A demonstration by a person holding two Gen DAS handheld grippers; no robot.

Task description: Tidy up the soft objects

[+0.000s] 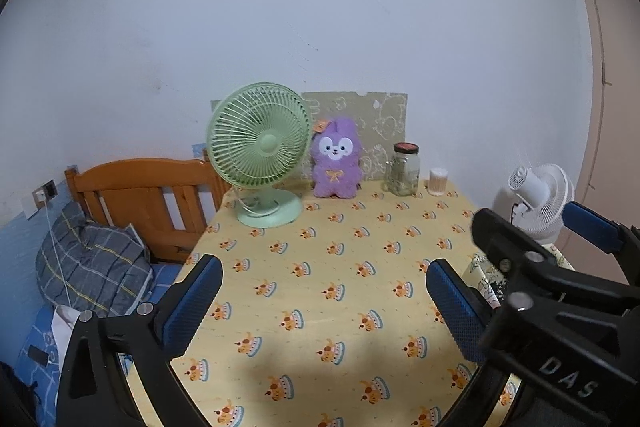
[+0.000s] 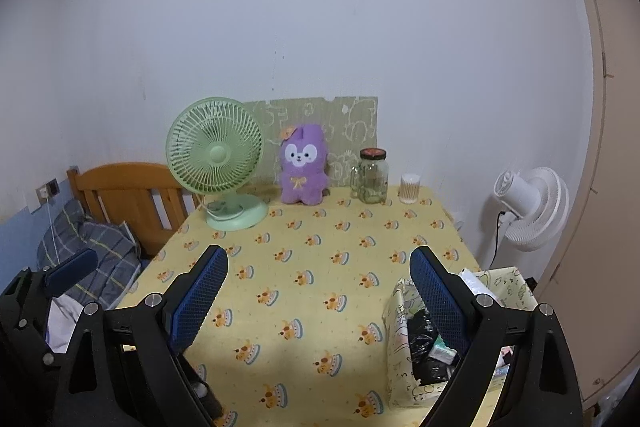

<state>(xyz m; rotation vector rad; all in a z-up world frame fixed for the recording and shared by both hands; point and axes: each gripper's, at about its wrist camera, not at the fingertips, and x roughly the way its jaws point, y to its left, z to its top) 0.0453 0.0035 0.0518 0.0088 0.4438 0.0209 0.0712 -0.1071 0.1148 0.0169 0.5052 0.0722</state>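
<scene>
While both tools are held back from the far edge of the tabletop (image 2: 320, 307), the purple plush bunny (image 2: 302, 170) is seen standing upright at the rear, propped against a patterned board (image 2: 352, 119) that leans on the wall, apparently so that it faces outward and cannot topple. It is set between a green desk fan (image 2: 218, 163) on its left and a lidded glass jar (image 2: 372, 175) on its right, with a small container of cotton swabs (image 2: 409, 189) just beyond the jar. The left tool (image 1: 324, 303) is spread wide with nothing between its blue pads, and the right tool (image 2: 318, 301) is likewise spread and empty; neither is touching the plush. From this, the toy is judged to be already placed, or not yet approached. At the near right corner a fabric storage box (image 2: 400, 339) printed with cartoon figures is seen, filled with dark and packaged items, which may serve as a place for soft things. The tabletop is covered with a yellow cloth printed with small orange crowns. To the left a wooden headboard (image 1: 140, 195) and a plaid pillow (image 1: 92, 263) on a bed are visible, and a white standing fan (image 2: 532, 207) is seen by the pale wall to the right.
</scene>
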